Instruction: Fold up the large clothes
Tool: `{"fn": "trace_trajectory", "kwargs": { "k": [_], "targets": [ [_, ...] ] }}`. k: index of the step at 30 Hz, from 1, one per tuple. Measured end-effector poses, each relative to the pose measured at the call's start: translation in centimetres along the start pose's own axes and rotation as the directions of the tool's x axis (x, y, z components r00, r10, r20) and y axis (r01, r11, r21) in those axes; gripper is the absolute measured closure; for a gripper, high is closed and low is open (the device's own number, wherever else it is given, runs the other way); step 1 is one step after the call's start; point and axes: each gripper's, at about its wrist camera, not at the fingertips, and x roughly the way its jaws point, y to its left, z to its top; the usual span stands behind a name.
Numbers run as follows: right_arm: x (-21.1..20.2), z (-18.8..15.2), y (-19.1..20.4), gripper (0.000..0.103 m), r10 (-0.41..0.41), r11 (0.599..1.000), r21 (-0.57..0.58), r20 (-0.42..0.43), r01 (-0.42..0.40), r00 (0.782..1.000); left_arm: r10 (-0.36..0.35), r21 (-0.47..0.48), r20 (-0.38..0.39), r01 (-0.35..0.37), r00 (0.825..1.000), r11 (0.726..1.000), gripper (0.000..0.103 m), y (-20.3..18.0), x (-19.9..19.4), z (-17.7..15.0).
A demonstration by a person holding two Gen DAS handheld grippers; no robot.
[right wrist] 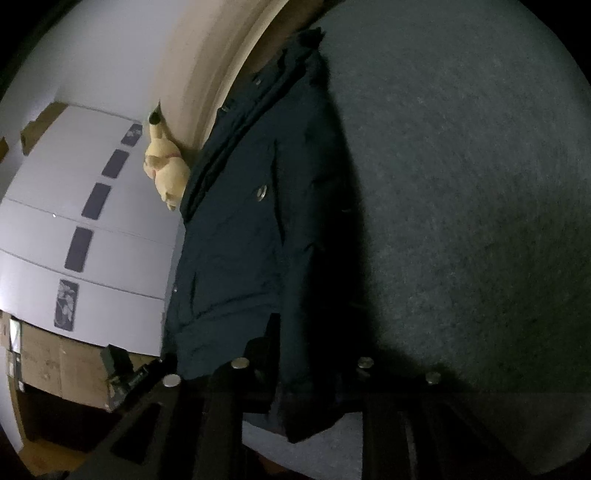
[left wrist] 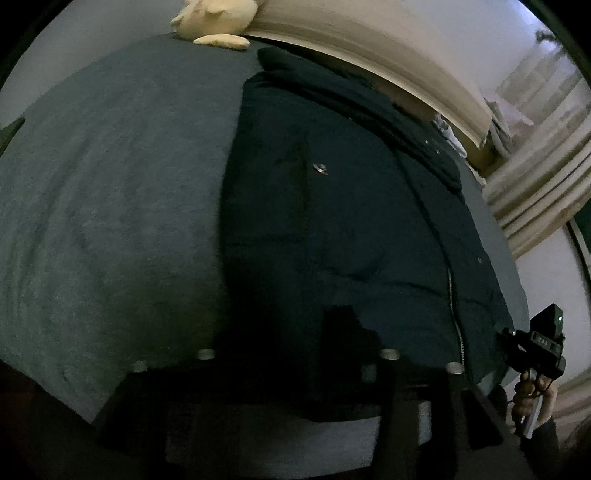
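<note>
Garment: a dark navy padded jacket [left wrist: 332, 221] is lying flat on a bed covered by a grey-blue blanket [left wrist: 110, 203], collar toward the beige headboard [left wrist: 369, 48], hem toward the tools.
Long axis: it is running away from both tools, hem near, collar far.
Left tool [left wrist: 351, 354]: it is being held over the hem; the jaws are sitting partly apart, and the dim view is not showing whether cloth is being pinched.
Right tool [right wrist: 303, 365]: the jaws are narrowly parted, with the hem edge lying between them; a grip cannot be told.
Nearer hand: both are judged about equally near the hem, one at each side.
Containers: none is being seen on the bed.
Also: a cream plush toy [left wrist: 214, 18] is resting by the headboard, well apart from the hem.
</note>
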Motion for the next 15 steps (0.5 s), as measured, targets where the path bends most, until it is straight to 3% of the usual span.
{"fn": "trace_trajectory", "kwargs": {
  "k": [4, 8, 15],
  "targets": [
    [0.12, 0.05, -0.24, 0.076, 0.008, 1.000, 0.006, 0.002, -0.008, 1.000, 0.052, 0.052, 0.002, -0.052, 0.999, 0.997, 0.048, -0.98, 0.53, 0.04],
    [0.15, -0.02, 0.10, 0.082, -0.015, 1.000, -0.018, -0.006, 0.015, 1.000, 0.075, 0.070, 0.003, -0.075, 0.997, 0.995, 0.073, -0.81, 0.39, 0.08],
    [0.06, -0.28, 0.32, 0.084, -0.036, 0.999, -0.031, -0.004, 0.036, 0.999, 0.083, 0.091, 0.008, -0.083, 0.997, 0.992, 0.079, -0.77, 0.07, -0.09]
  ]
}}
